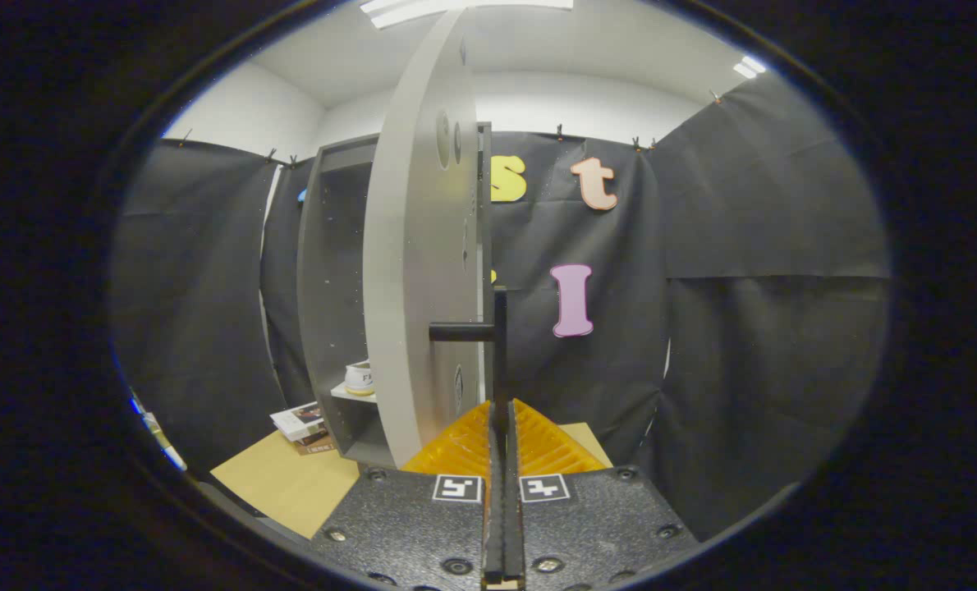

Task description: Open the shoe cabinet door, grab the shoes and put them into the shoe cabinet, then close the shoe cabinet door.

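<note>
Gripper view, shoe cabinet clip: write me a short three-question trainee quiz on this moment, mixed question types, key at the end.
1. True or false: the cabinet door is fully closed.
2. What are the gripper fingers closed on?
A. a shoe
B. the door handle
C. a book
3. Fill in: a white shoe sits on a ____ inside the cabinet.

Key:
1. False. The door stands swung out, seen nearly edge-on, with the cabinet interior exposed beside it.
2. B. Both fingers press on the dark bar handle between them.
3. Shelf. The shoe sits just behind the door's edge; books lie on the table beside the cabinet.
</note>
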The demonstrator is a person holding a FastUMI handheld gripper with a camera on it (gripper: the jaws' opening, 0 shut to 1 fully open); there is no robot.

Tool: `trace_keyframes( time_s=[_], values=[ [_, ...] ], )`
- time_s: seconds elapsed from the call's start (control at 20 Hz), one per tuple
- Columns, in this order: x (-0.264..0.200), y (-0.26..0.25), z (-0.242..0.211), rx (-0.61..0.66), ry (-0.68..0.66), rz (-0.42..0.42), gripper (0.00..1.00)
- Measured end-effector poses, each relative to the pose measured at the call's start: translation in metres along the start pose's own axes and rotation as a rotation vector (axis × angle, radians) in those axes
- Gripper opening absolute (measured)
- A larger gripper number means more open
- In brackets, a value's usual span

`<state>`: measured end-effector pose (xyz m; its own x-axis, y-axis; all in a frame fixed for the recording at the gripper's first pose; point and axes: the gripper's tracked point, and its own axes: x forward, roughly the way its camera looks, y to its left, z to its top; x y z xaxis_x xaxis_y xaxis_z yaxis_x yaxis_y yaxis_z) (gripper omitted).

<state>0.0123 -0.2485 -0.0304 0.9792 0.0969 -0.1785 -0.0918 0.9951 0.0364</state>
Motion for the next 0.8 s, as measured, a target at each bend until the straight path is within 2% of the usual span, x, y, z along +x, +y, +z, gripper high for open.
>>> trace_keyframes(
  time_s=[0.25,0.35,0.45,0.55,0.7,0.8],
  values=[
    [0.002,-0.011,0.000,0.046,-0.012,0.060,0.04],
    [-0.012,-0.021,0.001,0.033,-0.020,0.027,0.08],
    [-0.031,-0.025,0.019,-0.001,-0.097,-0.005,0.18],
    [-0.049,-0.033,0.023,-0.015,-0.152,-0.070,0.48],
    [-0.073,-0.017,0.022,-0.014,-0.210,-0.095,0.90],
    [-0.088,-0.009,0.014,-0.052,-0.228,-0.127,1.00]
  ],
)
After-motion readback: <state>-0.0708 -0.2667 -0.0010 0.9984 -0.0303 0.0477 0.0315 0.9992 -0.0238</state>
